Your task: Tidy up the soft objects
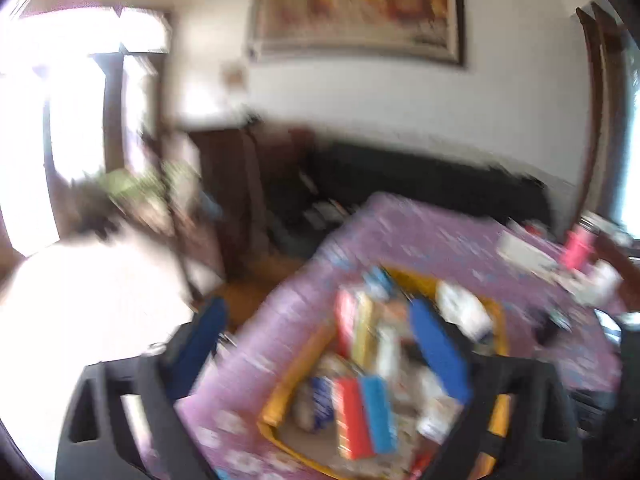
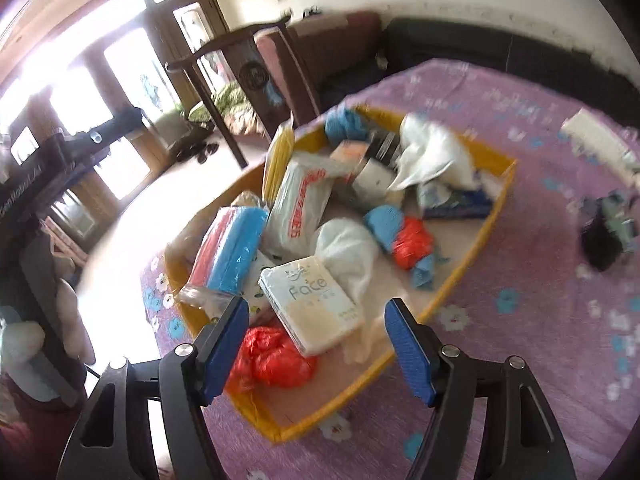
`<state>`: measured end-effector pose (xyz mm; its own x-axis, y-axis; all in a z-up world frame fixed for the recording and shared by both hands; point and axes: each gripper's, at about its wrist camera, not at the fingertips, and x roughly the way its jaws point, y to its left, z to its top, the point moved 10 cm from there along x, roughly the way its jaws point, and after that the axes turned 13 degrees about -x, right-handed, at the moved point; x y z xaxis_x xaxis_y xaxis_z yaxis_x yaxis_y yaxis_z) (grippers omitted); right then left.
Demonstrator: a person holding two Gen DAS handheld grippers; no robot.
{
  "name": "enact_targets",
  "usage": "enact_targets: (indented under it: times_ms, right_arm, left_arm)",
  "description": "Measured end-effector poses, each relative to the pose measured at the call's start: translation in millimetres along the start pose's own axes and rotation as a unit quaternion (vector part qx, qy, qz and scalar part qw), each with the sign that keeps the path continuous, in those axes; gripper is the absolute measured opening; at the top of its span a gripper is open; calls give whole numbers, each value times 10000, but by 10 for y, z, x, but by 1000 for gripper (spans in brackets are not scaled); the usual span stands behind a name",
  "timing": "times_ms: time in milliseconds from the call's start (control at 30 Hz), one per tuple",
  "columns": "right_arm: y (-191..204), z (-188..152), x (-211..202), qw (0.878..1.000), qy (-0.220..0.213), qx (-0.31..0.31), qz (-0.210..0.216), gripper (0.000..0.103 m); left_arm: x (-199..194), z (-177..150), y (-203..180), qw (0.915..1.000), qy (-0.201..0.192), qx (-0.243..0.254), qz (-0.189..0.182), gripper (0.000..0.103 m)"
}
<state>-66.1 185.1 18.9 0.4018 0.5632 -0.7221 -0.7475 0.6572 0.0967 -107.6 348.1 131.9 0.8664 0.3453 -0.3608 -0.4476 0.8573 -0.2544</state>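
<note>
A shallow yellow cardboard tray (image 2: 496, 200) sits on a table covered with a purple flowered cloth (image 2: 520, 320), close to the table's near left edge. It is heaped with soft goods. A pack of tissues marked "Face" (image 2: 310, 304) lies near the tray's front rim. Beside it are a crumpled red plastic bag (image 2: 276, 354) in the front corner, a red and blue sponge pack (image 2: 230, 252) along the left wall, a long white wrapped pack (image 2: 300, 208) in the middle, white bags (image 2: 432, 152) and blue bundles (image 2: 384, 220) toward the back.

The right gripper (image 2: 316, 344) hangs just above the front rim with its blue pads spread apart and nothing between them; the tissue pack shows in the gap but is not touched. The left gripper (image 1: 316, 356) is also spread wide and empty, seen over the same tray through heavy blur.

The step in hand looks like choosing the next item to pick. To do it well, the right gripper should likely come down squarely over the tissue pack, pads on its two long sides, and squeeze gently so the wrapper does not slip or the red bag snag.

On the far right of the table lie a white box (image 2: 596, 140) and a dark object (image 2: 604, 240), too blurred to identify. The room has bright glass doors (image 2: 100, 72), a wooden chair (image 2: 248, 80), a dark sofa (image 1: 420, 184) and a framed picture (image 1: 356, 12) on a white wall.
</note>
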Motion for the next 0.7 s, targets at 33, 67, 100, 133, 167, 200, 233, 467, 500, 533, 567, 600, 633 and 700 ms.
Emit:
enact_targets:
  times_ms: [33,67,100,133,167,200,233,467,500,533,567,600,633,700]
  right_arm:
    - [10,-9,-60,9999,-78,-27,-74,78]
    - [9,-36,-145,9997,-179,-47,-172,80]
    - [1,-75,-218,9994,-245,-56,-241,81]
    - [-1,-94,-264,9991,-297,-60,-308,81]
    - [-3,-120,-302,9987,-338,-51,-375,81]
    - [-7,-156,-328,9985,-361,-33,-408,81]
    - [-16,-195,-358,9983,-379,-3,-432,81]
    - [-167,-514,-502,9971,-333,143,-673,81]
    - [-189,-556,-515,9969,-312,136,-716,81]
    - [-207,-592,-535,9966,-291,117,-761,81]
    - [-211,-619,-546,9965,-278,98,-778,81]
    - [-208,-649,-553,9966,-260,74,-780,82]
    - [-199,-677,-556,9967,-249,51,-772,82]
    - [-182,-716,-575,9968,-249,19,-759,82]
  left_arm:
    - [-220,80,-21,9987,-499,-55,51,103]
    - [-338,105,-39,9972,-738,-119,9,103]
    - [-463,94,-68,9951,-967,-211,-67,103]
    - [-521,51,-102,9940,-1061,-254,-96,103]
    - [-516,-4,-149,9945,-1027,-202,-62,103]
    - [-445,-115,-237,9970,-770,4,-28,103]
    - [-387,-202,-297,9984,-537,148,-40,103]
    - [-301,-658,-417,9992,280,195,228,103]
    - [-318,-685,-426,9991,316,156,242,103]
    - [-353,-722,-436,9989,359,125,271,103]
    - [-361,-739,-447,9987,396,120,313,103]
    - [-374,-756,-458,9985,422,126,338,103]
    - [-400,-763,-474,9983,441,150,351,103]
    - [-435,-781,-512,9978,438,258,424,103]
